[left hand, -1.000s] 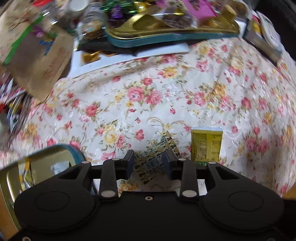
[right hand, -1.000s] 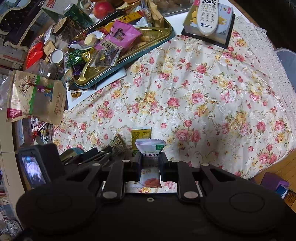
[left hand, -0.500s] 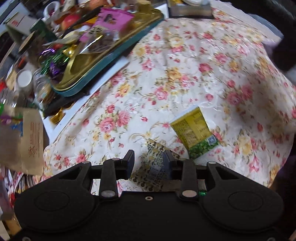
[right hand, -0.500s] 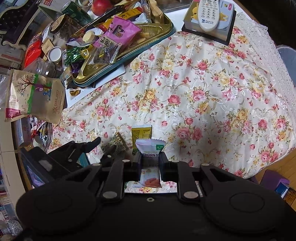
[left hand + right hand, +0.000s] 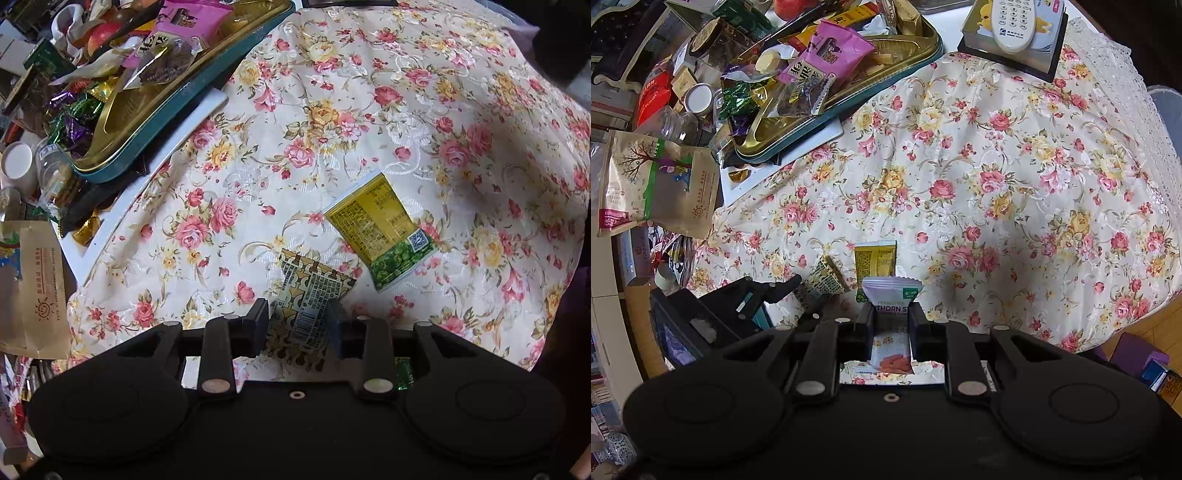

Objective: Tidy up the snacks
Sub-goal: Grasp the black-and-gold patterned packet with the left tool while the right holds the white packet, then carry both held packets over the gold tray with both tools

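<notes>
My left gripper (image 5: 298, 317) is shut on a gold-and-black patterned snack packet (image 5: 308, 295), held low over the floral tablecloth (image 5: 332, 140). A yellow-green snack packet (image 5: 384, 229) lies flat on the cloth just ahead and to the right. My right gripper (image 5: 891, 317) is shut on a white hawthorn snack packet (image 5: 891, 295), held upright. In the right wrist view the patterned packet (image 5: 827, 277), the yellow packet (image 5: 875, 258) and the left gripper (image 5: 790, 286) sit just ahead and to the left. A gold tray (image 5: 905, 51) heaped with snacks stands at the far left.
A remote control (image 5: 1015, 22) lies on a box at the far right corner. A brown paper bag (image 5: 657, 184), jars and wrapped sweets crowd the left edge. The gold tray (image 5: 155, 107) rests on a white board. The cloth drops off at the near and right edges.
My left gripper has swung right and turned, carrying the patterned packet; the gold tray and the yellow packet moved across its view. The right gripper stayed put with its packet.
</notes>
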Tool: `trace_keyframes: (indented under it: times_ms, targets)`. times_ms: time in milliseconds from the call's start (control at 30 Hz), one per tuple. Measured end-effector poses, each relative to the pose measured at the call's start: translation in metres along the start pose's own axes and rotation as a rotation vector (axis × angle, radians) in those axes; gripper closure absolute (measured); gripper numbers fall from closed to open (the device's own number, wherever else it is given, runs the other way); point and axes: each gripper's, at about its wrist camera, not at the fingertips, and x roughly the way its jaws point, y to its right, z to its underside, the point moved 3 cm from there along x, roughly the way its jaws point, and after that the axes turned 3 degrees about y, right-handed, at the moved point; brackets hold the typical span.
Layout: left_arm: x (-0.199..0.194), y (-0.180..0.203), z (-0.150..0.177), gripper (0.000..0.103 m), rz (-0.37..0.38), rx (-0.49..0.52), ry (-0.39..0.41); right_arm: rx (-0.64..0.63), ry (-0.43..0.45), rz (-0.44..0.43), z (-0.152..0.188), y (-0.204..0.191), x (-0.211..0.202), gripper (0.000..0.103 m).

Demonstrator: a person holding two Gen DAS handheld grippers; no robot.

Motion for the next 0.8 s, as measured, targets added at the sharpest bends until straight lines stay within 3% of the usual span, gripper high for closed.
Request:
trace_keyframes:
  times_ms: [533,700,800]
  targets:
    - [0.005,0.002,-0.002,0.055,0.057,-0.04,-0.009,0.011,-0.011,0.003,0.0,0.002,0.001,0.083]
    - [0.015,0.014,0.002,0.054,0.037,-0.024,-0.026,0.009,-0.02,0.005,0.001,0.001,0.003,0.083]
    - [0.016,0.015,-0.002,0.054,0.056,-0.073,-0.042,0.012,-0.018,0.002,0.0,0.002,0.002,0.083]
